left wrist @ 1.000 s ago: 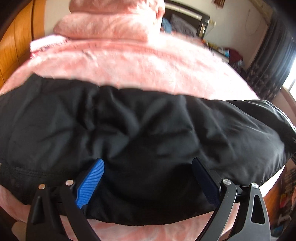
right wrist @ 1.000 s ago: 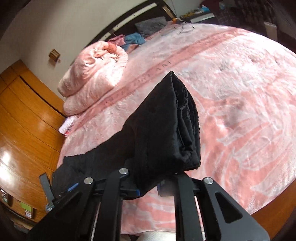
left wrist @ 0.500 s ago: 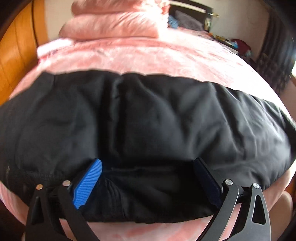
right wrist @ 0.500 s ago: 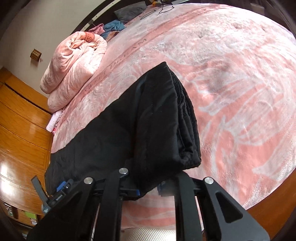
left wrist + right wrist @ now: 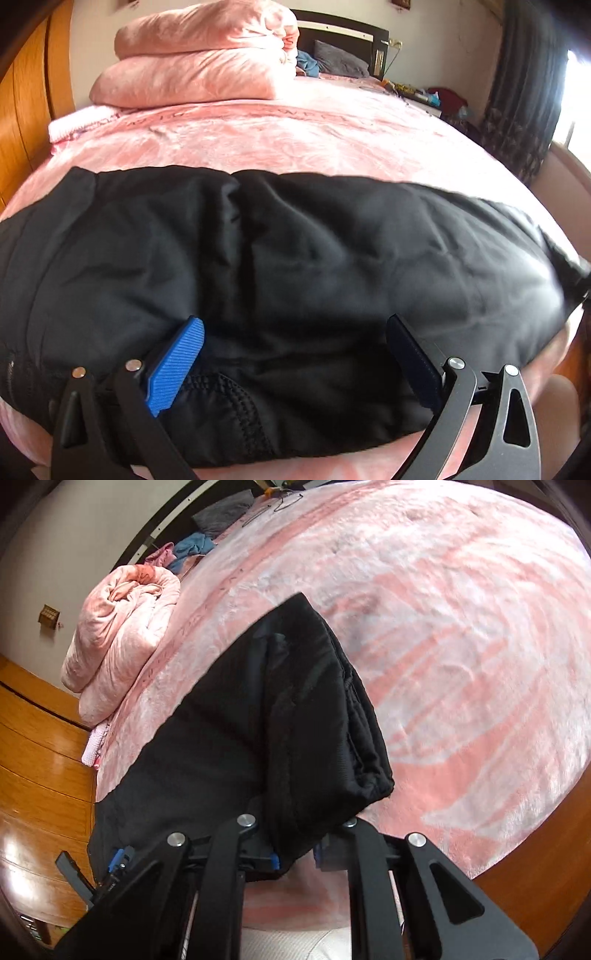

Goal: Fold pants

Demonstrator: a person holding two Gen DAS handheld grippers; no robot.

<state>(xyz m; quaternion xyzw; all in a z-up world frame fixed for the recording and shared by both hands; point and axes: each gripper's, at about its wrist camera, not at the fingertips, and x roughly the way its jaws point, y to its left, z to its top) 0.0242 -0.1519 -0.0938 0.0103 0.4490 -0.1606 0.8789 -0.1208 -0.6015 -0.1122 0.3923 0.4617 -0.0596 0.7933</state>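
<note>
On the bed (image 5: 295, 140) | one black pants (image 5: 295, 258) | left claw (image 5: 295, 354) released | right claw (image 5: 295, 853) grasping pants

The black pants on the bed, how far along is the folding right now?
Done: the black pants lie as one flat band across the pink bedspread. In hand: the right gripper is shut on a bunched end of them, lifted off the bed, while the left gripper sits open over the near edge. Left: laying that end down over the rest and smoothing.
</note>
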